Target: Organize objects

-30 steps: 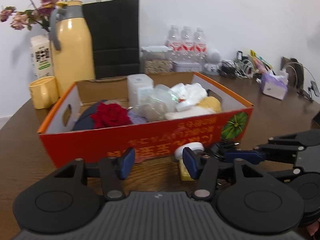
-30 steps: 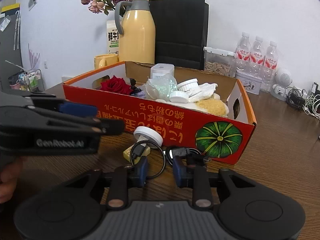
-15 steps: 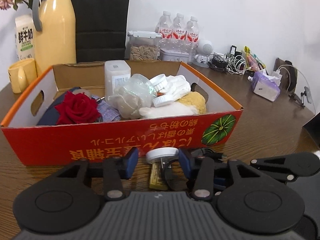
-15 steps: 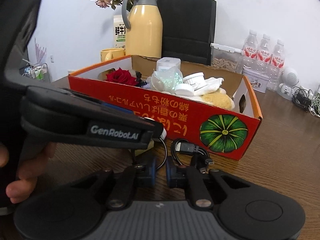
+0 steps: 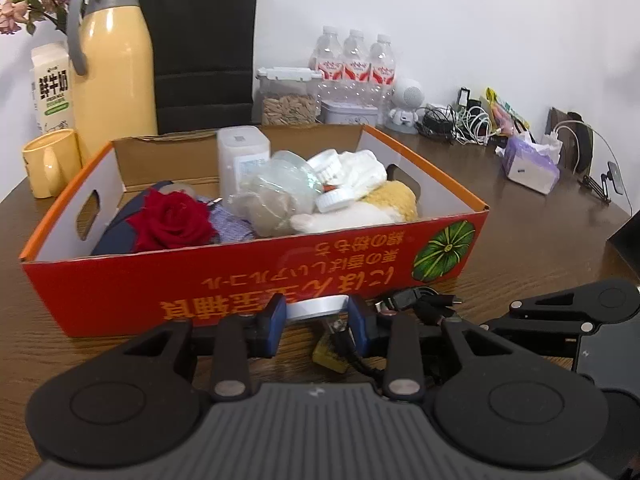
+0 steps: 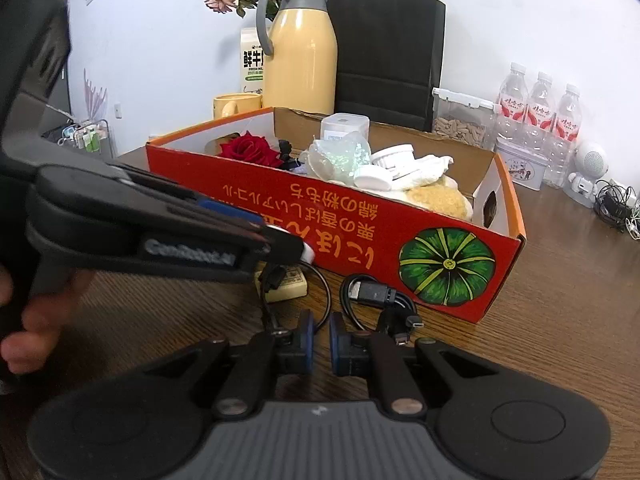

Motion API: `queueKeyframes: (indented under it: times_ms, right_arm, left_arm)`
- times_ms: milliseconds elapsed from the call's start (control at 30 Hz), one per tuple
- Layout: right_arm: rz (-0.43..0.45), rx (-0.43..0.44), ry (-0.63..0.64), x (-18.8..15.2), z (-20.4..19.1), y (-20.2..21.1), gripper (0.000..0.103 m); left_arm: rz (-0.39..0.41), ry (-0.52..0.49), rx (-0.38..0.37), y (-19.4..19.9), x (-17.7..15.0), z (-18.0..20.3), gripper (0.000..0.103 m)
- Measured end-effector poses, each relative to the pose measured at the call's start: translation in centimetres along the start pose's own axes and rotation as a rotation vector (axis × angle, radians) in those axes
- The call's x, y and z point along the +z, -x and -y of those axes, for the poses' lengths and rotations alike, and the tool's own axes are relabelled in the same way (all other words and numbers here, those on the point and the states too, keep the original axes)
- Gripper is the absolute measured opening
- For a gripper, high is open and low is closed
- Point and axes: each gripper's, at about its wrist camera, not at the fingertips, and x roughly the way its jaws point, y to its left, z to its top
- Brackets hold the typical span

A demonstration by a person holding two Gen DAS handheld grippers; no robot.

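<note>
Item: round white plastic lid (image 5: 316,307), lying on the brown wooden surface (image 5: 540,248) just before the red-and-orange cardboard box (image 5: 248,276), between the spread blue pads of the left hand-held gripper (image 5: 318,322), grip not confirmed. Adjacent: coiled black cable (image 6: 376,296). Right hand-held gripper (image 6: 321,340) nearly clenched, a narrow gap between pads, holding nothing.

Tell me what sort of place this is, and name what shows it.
Probably a home or small office room, not a workshop. A brown wooden table stands against a white wall, crowded with everyday things: a yellow thermos jug, a milk carton, water bottles and a tangle of charging cables.
</note>
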Motion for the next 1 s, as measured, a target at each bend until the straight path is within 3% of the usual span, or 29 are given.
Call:
queueKeyframes:
  times_ms: [100,167,200,567,667,733,800,1000]
  right_arm:
    - [0.002,-0.004,0.006,0.0,-0.1,0.0,0.007]
    - [0.002,-0.007,0.010,-0.1,-0.1,0.0,0.007]
    - [0.003,-0.010,0.013,-0.1,-0.2,0.0,0.007]
    - [0.035,-0.025,-0.025,0.0,0.3,0.5,0.011]
    - [0.084,-0.004,-0.057,0.2,0.7,1.6,0.020]
    - [0.087,0.017,-0.048,0.3,0.3,1.7,0.040]
    - [0.070,0.028,-0.028,0.5,-0.2,1.3,0.054]
    - [0.017,0.052,0.024,1.3,-1.4,-0.2,0.052]
  left_arm:
    - [0.016,0.008,0.012,0.8,-0.2,-0.6,0.034]
    - [0.031,0.016,0.035,1.3,-0.3,-1.0,0.002]
    - [0.027,0.032,0.034,1.5,-0.3,-1.6,0.001]
    - [0.015,0.045,0.027,2.6,-1.4,-3.1,0.003]
    - [0.019,0.041,-0.004,2.6,-1.5,-3.0,0.007]
    - [0.011,0.021,-0.003,2.3,-1.6,-2.6,0.017]
    - [0.000,-0.005,-0.008,2.0,-1.7,-2.3,0.026]
    - [-0.014,-0.124,-0.020,0.9,-1.3,-1.2,0.030]
